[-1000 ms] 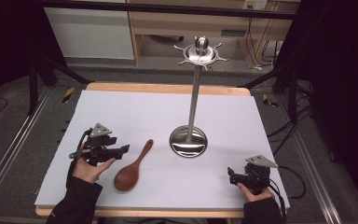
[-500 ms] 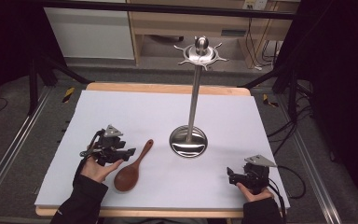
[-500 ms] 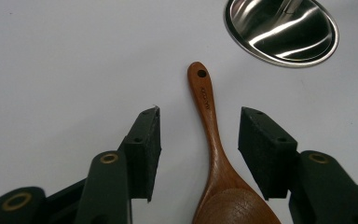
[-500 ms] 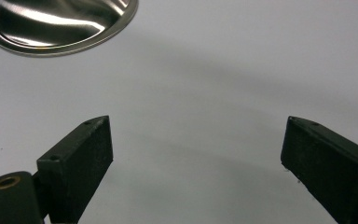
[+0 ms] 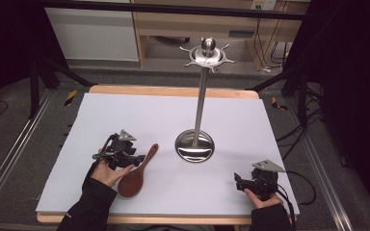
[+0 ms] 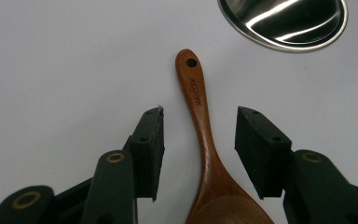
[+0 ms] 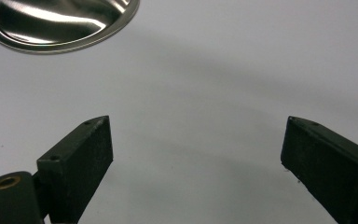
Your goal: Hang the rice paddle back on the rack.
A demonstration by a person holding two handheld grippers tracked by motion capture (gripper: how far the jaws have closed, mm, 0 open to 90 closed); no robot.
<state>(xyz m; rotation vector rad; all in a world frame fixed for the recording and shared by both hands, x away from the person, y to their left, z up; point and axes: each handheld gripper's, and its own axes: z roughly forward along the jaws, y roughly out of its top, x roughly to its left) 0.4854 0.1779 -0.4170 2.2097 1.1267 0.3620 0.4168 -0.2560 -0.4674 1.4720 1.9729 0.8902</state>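
Wooden spoon (image 6: 204, 140) lies flat on the white table (image 5: 125, 115), its handle between the jaws of the left gripper (image 6: 199, 133), which have just been closing but stand clear of it on both sides. Right gripper (image 7: 196, 154) rests spread wide, holding nothing, near the front right corner. Farther back stands the steel rack (image 5: 195, 144), its round base just beyond the spoon's handle tip.
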